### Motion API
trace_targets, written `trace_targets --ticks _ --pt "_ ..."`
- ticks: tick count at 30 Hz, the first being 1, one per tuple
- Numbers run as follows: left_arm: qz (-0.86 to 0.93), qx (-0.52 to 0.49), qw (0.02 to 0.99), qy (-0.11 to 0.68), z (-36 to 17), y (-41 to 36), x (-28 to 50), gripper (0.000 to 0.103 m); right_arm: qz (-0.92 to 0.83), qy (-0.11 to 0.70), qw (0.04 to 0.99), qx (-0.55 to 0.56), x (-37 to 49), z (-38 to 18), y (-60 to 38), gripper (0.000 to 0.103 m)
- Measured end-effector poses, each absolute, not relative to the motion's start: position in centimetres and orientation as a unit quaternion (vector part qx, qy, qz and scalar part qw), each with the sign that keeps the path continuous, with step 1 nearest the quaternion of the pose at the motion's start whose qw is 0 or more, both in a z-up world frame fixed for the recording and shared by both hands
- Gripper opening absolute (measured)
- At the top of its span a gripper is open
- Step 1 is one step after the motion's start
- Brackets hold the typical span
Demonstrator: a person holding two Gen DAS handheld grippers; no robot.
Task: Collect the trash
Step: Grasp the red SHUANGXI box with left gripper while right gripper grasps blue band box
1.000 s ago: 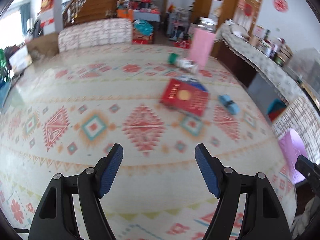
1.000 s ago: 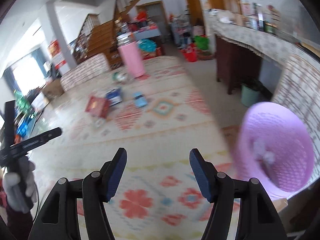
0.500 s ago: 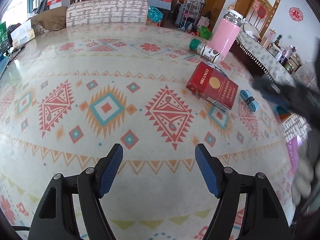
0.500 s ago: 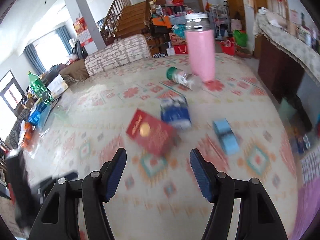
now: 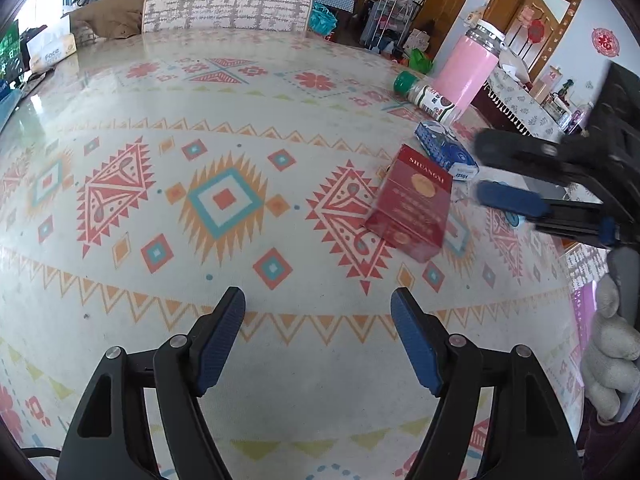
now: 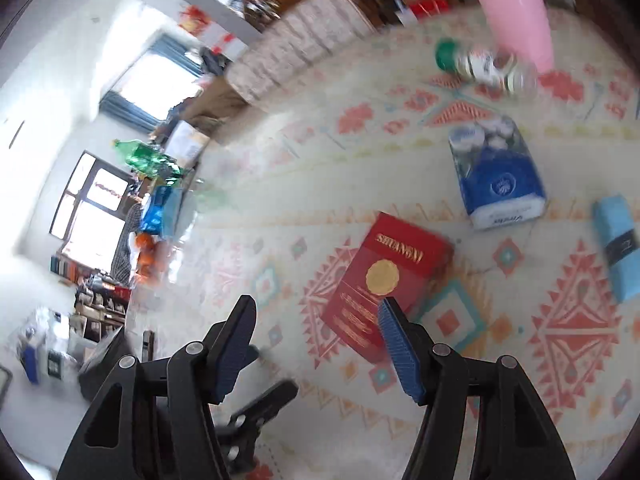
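Note:
A red box lies on the patterned tablecloth, right of centre; it also shows in the right wrist view. Behind it lie a blue tissue pack, a green-capped bottle on its side and a light blue packet. My left gripper is open and empty above the cloth. My right gripper is open and empty, just short of the red box; it reaches in from the right in the left wrist view.
A tall pink flask stands by the bottle at the far right. A chair back stands at the table's far edge. A tissue box sits far left. A sideboard stands right of the table.
My right gripper has swung in over the table toward the red box, tilting its view. The left gripper has moved slightly closer to the objects. Both stayed open.

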State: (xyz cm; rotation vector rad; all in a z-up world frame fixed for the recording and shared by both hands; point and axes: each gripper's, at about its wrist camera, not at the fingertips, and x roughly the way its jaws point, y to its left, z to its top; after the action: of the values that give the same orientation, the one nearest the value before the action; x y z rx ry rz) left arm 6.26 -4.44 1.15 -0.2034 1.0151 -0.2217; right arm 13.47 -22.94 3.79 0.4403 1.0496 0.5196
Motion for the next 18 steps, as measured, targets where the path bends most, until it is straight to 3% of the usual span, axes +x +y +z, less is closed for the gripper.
trace_targets --ticks 5,18 --pt "-0.126 -0.137 0.858 0.478 1.1 -3.9 6.0 0.091 0.117 0.459 0.864 0.17 11.5 4.8 -28.4 0.069" --pt "-0.111 -0.091 0.875 0.463 2.8 -5.8 6.5 0.091 -0.003 0.459 0.882 0.109 11.0 1.8 -35.5 0.074"
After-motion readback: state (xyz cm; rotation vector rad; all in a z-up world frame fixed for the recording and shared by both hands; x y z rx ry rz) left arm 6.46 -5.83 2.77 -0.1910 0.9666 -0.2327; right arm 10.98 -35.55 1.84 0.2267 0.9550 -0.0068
